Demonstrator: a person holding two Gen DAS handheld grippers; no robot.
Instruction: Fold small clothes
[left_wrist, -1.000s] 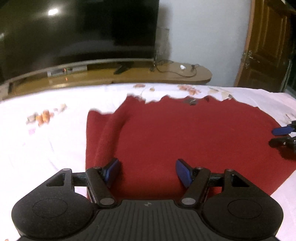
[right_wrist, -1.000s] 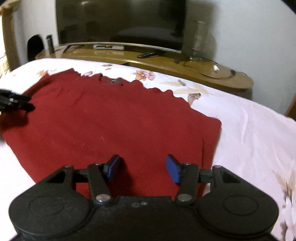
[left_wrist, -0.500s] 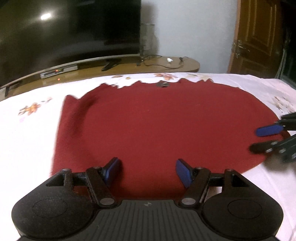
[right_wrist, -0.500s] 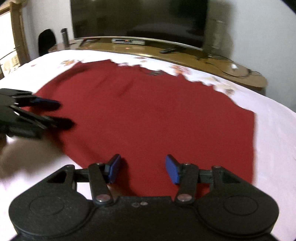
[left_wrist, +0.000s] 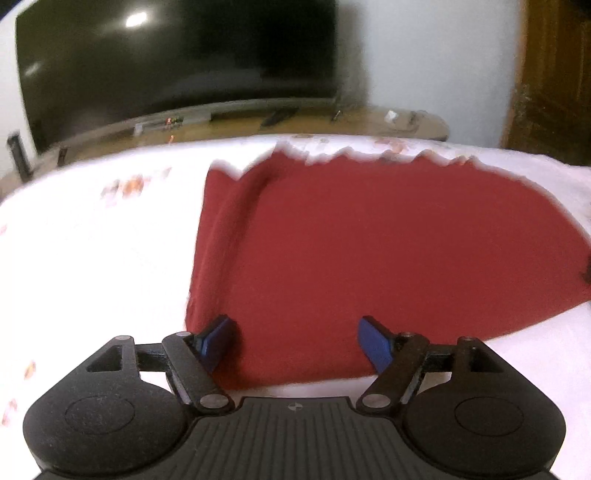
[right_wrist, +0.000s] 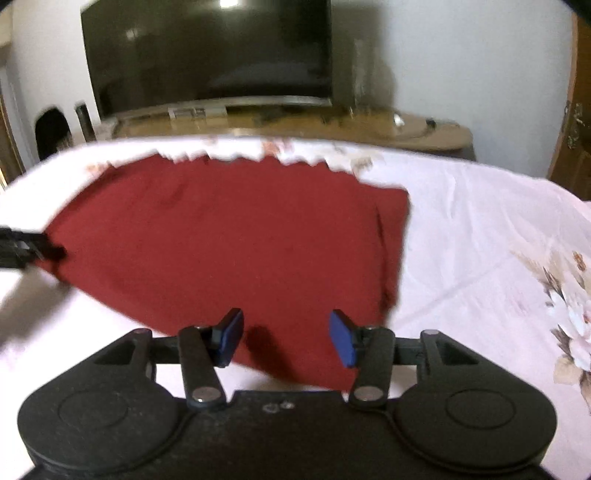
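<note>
My red cloth lies spread flat on the bed, its far edge toward the TV and its near hem right under both cameras. My left tongs hang wide apart over the near left corner, holding nothing; my right tongs are likewise spread and empty over the near right corner. In the right view the left tongs show as a dark shape at the cloth's left edge.

The step, as I judge it, is taking the near hem at both corners to carry it over to the far edge. To do it well, I should drop each pair low enough that one finger slides under the hem and the other sits on top, pinching the cloth only and not the bedsheet (both are soft and easy to gather together). The left side has a lengthwise ridge of bunched cloth, so I would grip outside that ridge and pull it taut first. Both corners should then rise together and evenly, or the fold will skew.
</note>
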